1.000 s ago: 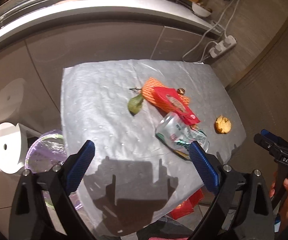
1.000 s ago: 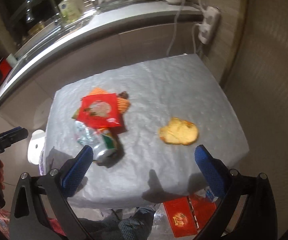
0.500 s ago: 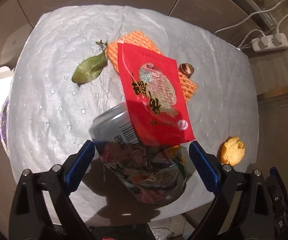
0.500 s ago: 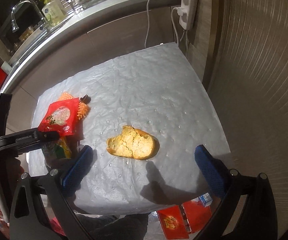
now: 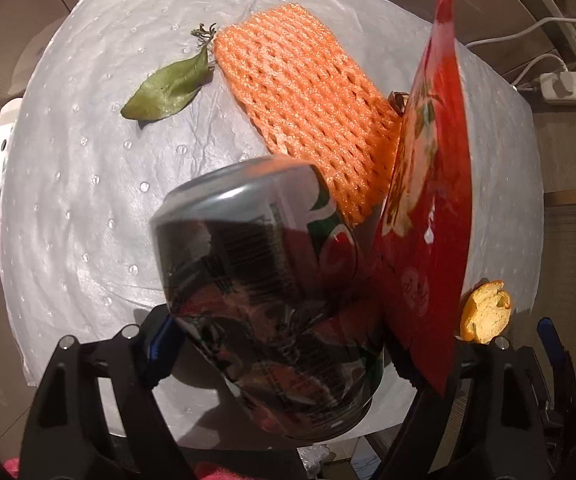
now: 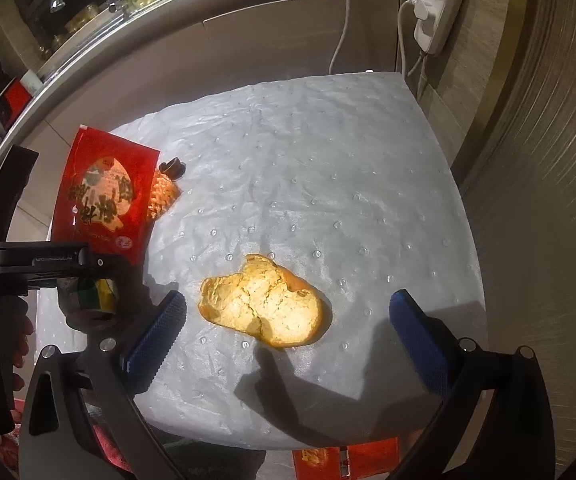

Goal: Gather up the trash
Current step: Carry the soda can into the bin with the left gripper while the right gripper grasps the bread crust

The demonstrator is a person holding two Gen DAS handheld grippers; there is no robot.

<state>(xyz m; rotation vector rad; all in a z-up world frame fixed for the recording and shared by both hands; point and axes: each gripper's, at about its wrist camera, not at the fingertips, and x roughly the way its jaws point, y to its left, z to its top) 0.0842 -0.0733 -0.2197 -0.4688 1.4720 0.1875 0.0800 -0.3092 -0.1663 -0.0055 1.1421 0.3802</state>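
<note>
The left gripper [image 5: 279, 344] is closing on the can [image 5: 267, 292], a red wrapper [image 5: 428, 216] propped against it; whether the pads press yet is hard to tell. The right gripper [image 6: 288, 336] hangs released over the bread [image 6: 263, 304] on the table [image 6: 328, 160], and must drop and pinch next.

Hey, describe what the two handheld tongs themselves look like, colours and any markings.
Both the left tongs and right tongs have matte black angular arms with silver screws and blue, finely textured pads. Seen from the right wrist view, the left tool's black bar carries small embossed lettering, too blurred to read. No sleeves visible.
</note>
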